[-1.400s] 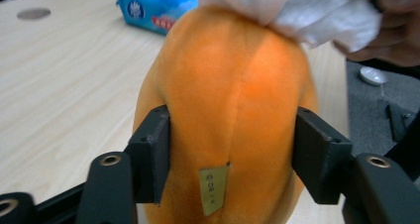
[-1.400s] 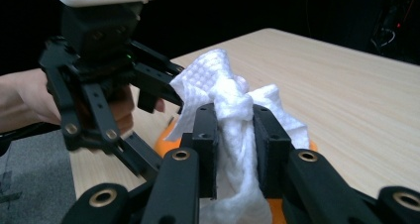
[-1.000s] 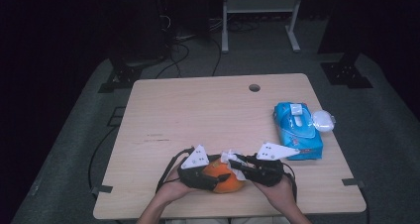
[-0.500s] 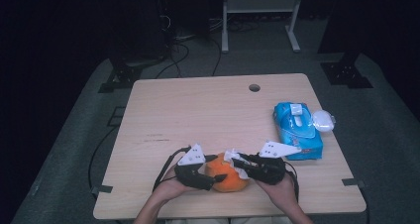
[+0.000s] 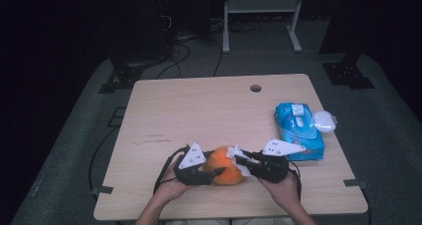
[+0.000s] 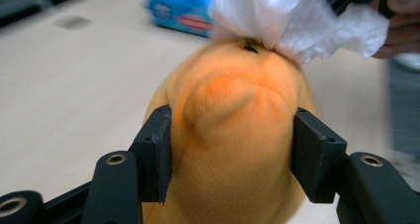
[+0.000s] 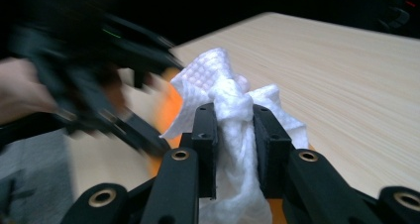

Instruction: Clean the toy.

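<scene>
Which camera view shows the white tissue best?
The right gripper view: the white tissue is sharp, pinched in the right gripper. The left gripper view shows it blurred on the orange toy; the high view, tiny.

Both forearms are brought in from the near edge, angled toward each other. The left gripper [image 5: 211, 173] is carried in the left hand [image 5: 171, 184], its fingers [image 6: 157, 144] pointed toward the right gripper and pressed against both sides of the orange toy [image 5: 226, 166]; the jaws have just been closing on it. The right gripper [image 5: 240, 161] is held in the right hand [image 5: 279, 185], aimed back at the left one, its fingers [image 7: 205, 135] clamped tight on the white tissue [image 7: 233, 110]. The tips of the two grippers are kept close together over the toy.
</scene>
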A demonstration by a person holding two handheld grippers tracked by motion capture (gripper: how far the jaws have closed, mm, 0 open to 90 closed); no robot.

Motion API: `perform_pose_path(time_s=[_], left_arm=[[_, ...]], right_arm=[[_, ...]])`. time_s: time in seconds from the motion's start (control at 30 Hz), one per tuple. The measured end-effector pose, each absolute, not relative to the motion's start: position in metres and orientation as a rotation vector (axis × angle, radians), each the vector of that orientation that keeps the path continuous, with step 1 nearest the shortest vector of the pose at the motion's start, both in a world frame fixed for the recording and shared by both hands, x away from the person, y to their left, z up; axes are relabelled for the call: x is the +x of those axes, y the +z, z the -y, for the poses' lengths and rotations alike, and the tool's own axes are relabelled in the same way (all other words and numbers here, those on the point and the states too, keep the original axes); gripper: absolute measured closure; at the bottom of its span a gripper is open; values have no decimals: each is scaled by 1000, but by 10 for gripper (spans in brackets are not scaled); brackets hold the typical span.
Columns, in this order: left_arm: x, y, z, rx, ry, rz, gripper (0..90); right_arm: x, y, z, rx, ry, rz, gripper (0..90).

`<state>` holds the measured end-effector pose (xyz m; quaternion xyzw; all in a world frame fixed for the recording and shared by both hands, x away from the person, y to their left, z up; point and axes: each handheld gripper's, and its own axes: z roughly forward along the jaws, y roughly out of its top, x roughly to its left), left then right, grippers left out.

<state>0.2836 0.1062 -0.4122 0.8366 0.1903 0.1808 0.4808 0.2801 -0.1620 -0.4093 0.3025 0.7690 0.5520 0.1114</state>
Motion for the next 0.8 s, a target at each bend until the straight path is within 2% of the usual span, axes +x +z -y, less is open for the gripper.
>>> perform_pose_path(time_s=[0.1, 0.27, 0.37, 0.63, 0.7, 0.8], left_arm=[[285, -417, -106, 2055, 414, -476, 357], [282, -419, -98, 2067, 394, -424, 327], [284, -418, -102, 2049, 362, -437, 287], [286, -420, -106, 2043, 344, -436, 345], [288, -418, -109, 2018, 297, -454, 323], [293, -411, -118, 1925, 172, -504, 236]], right_arm=[[286, -421, 165, 959, 1630, -2276, 736], [271, -407, 145, 783, 1658, -2288, 735], [274, -411, 144, 798, 1626, -2303, 737], [285, -419, 160, 919, 1601, -2262, 734], [287, -421, 161, 938, 1621, -2268, 734], [285, -422, 160, 942, 1623, -2286, 734]])
